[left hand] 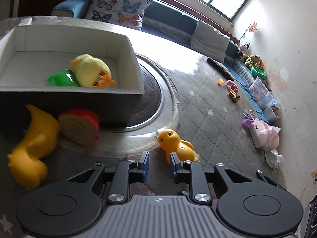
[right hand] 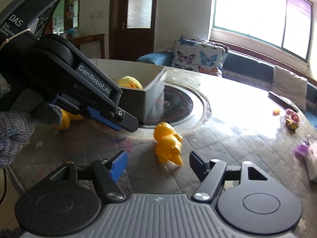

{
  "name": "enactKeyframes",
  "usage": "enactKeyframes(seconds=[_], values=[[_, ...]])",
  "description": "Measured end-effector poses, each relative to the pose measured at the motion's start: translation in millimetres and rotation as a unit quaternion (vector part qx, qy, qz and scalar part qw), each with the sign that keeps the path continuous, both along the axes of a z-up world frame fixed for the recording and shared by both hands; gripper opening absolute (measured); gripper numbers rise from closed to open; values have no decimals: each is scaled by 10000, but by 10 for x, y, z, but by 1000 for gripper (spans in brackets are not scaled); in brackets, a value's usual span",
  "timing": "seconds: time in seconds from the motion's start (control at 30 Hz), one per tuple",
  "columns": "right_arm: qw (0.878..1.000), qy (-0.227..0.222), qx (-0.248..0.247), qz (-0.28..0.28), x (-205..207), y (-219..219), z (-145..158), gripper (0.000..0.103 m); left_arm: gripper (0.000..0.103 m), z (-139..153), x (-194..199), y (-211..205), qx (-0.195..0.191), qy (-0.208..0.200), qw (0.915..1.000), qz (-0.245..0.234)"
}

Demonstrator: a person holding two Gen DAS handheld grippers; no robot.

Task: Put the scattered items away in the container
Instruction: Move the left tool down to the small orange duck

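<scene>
The orange toy duck (right hand: pixel 168 144), lying just in front of the white box (left hand: pixel 136 63), could be knocked aside should both empty tongs, the left tongs (left hand: pixel 159 165) narrowly parted and the right tongs (right hand: pixel 158 166) widely parted, be closed on it together.

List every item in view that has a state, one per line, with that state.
box: open-topped, partly filled
plush chick: in the box, on its side
green toy: in the box
orange duck: on the table, tipped over
yellow toy: outside the box
left gripper: open, empty
right gripper: open, empty

At ten o'clock in the right wrist view, the left gripper (right hand: pixel 126 124) reads "GenRobot.AI" on its arm, "DAS Data Acquisition System" on its body.
</scene>
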State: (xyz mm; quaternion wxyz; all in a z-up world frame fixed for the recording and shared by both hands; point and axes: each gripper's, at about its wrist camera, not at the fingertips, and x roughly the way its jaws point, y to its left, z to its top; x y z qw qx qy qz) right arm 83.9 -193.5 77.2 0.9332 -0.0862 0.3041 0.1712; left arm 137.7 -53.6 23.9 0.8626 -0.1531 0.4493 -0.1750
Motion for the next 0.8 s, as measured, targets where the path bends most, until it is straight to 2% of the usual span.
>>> enactKeyframes(seconds=[0.43,0.53,0.73,0.8], values=[[9996,149,199,-118,232,-62,-118,68,26,-30,249,-124,-288,116,9994,139],[9996,166,204,-91,283,-30,-138,62,27,-44,317,-161,-319,144,9992,205],[9995,228,203,-76,362,-13,-184,59,28,-122,444,-232,-340,251,9987,275],[9994,255,204,-63,377,-7,-198,53,28,-147,472,-246,-323,294,9986,292]])
